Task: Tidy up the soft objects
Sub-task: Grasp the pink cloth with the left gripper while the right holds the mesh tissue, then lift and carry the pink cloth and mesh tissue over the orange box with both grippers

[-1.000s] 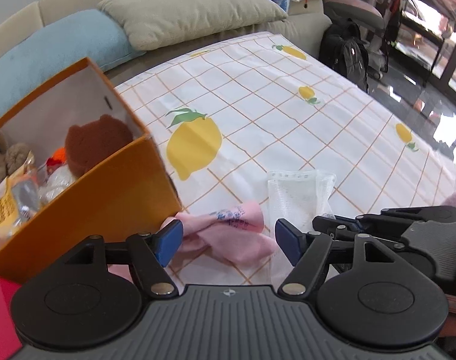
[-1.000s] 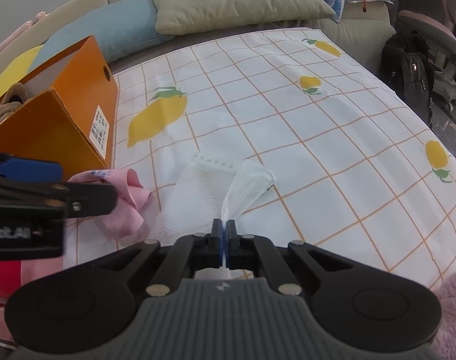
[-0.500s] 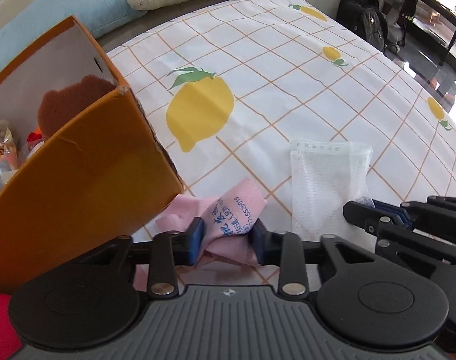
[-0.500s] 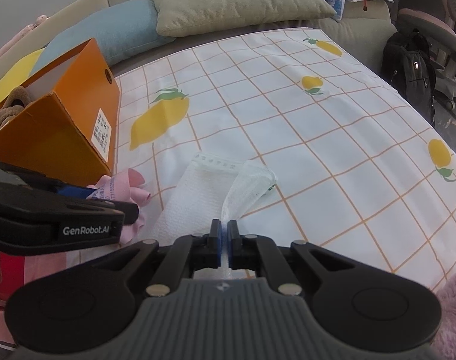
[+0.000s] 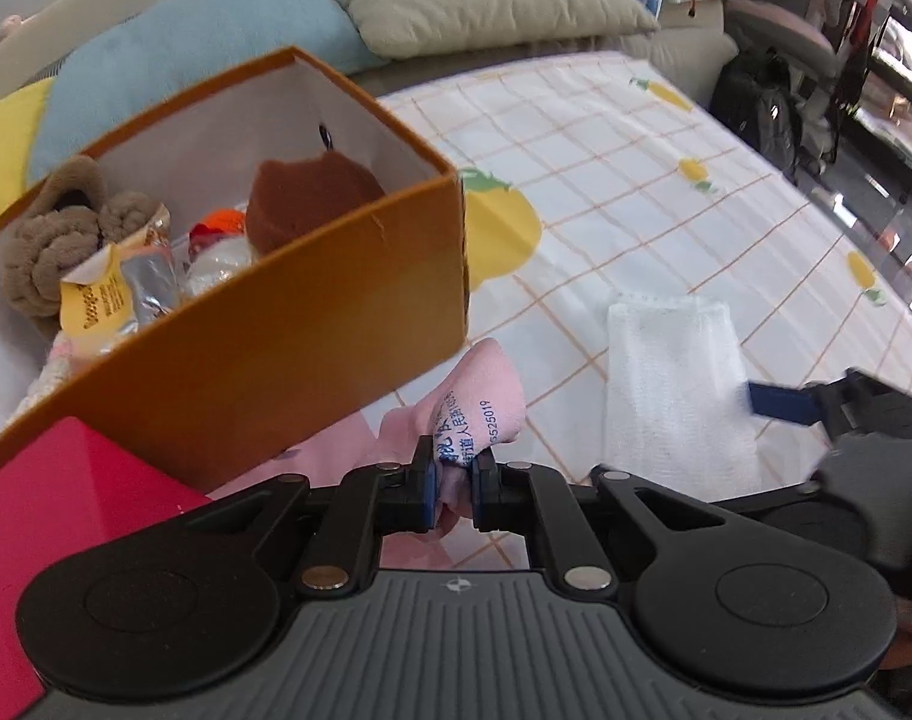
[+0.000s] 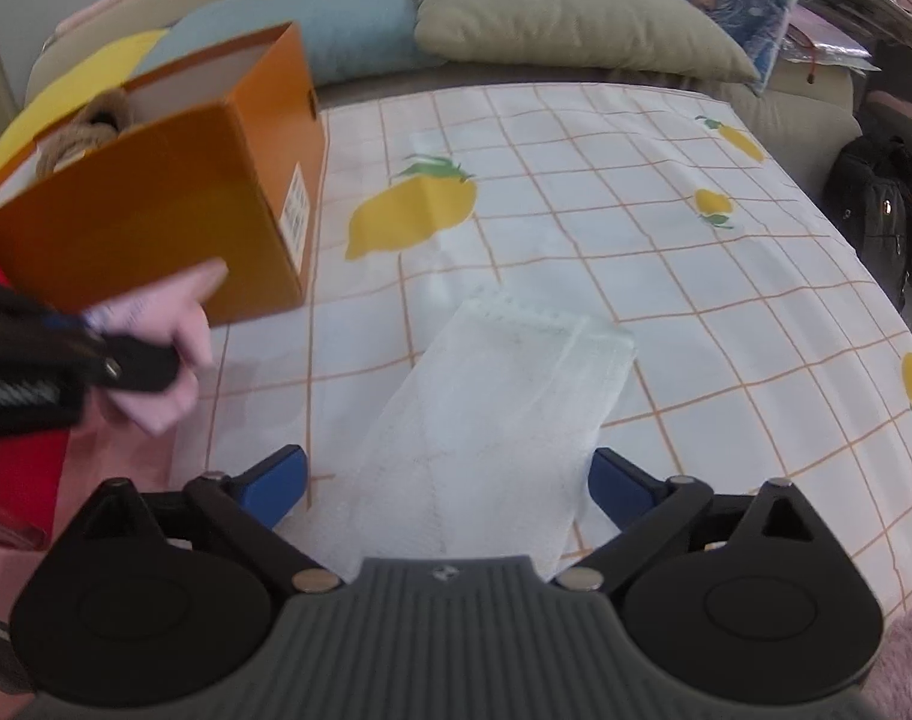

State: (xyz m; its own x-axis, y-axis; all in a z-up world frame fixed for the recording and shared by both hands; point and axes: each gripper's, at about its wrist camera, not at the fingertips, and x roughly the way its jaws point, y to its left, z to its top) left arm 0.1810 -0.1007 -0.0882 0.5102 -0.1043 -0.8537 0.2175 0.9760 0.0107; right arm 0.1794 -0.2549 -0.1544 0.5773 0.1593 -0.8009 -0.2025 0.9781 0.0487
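Presently: left gripper fingers pinching pink cloth beside orange box; right gripper fingers wide, straddling white mesh bag.

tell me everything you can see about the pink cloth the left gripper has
The pink cloth is soft, thin fabric, bunched and creased, with blue printed characters and digits on one fold. The left gripper is shut on its lower part, lifting it so a rounded corner points up in front of the orange box. It hangs beside the box's front wall; whether they touch is unclear.
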